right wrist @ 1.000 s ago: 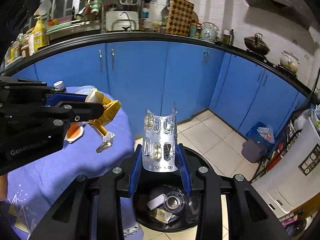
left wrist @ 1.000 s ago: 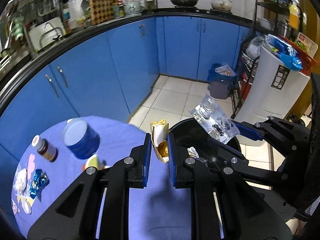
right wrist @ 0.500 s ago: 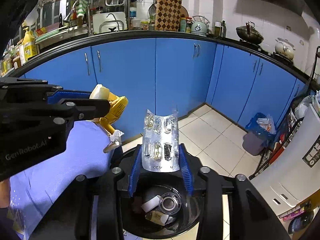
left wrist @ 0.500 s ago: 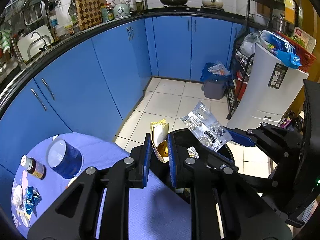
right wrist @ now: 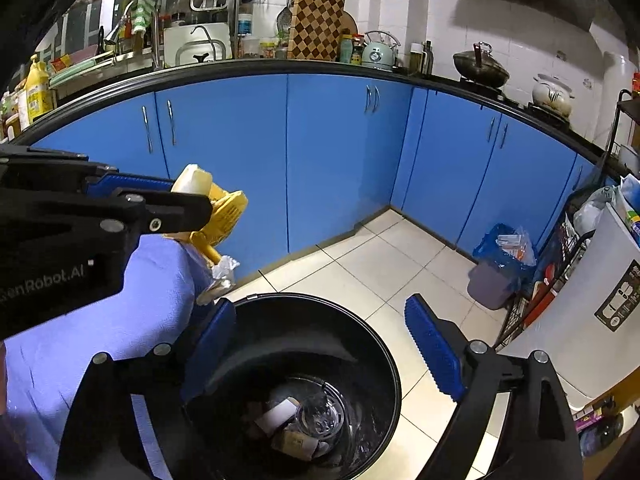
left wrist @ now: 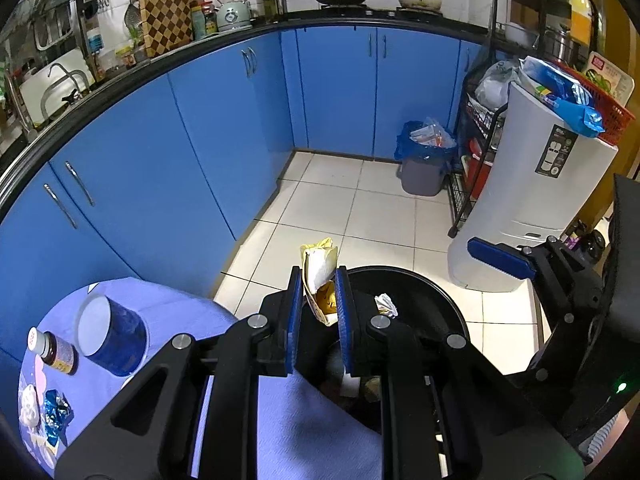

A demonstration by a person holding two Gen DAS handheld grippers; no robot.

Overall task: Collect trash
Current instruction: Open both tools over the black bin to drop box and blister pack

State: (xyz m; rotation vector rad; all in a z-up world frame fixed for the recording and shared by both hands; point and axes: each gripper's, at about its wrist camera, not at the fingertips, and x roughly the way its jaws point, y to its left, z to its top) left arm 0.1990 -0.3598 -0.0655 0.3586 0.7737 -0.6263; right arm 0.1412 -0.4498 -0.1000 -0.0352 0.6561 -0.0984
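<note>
Left gripper clenched on a crumpled yellow wrapper; wrapper sticks up between the blue pads, a small white scrap dangling off it on the bin side; gripper sits at the table's edge, just over the near rim of the black bin.

Right gripper released; jaws have just been opening, now wide apart with nothing between them; it hangs directly above the bin's mouth, pads either side of the rim.

Inside the bin: a clear round plastic piece, a white paper slip, some brownish scraps; the rest too dark to tell.

From the right wrist view the left gripper comes in from the left, wrapper yellow beyond its tips, above the corner of the lilac tablecloth.

On the table, towards its far left edge: blue tin lying tilted; small brown bottle with white cap beside it; blue foil wrapper and a white crumpled bit nearer the left edge, well apart from the bin.
</note>
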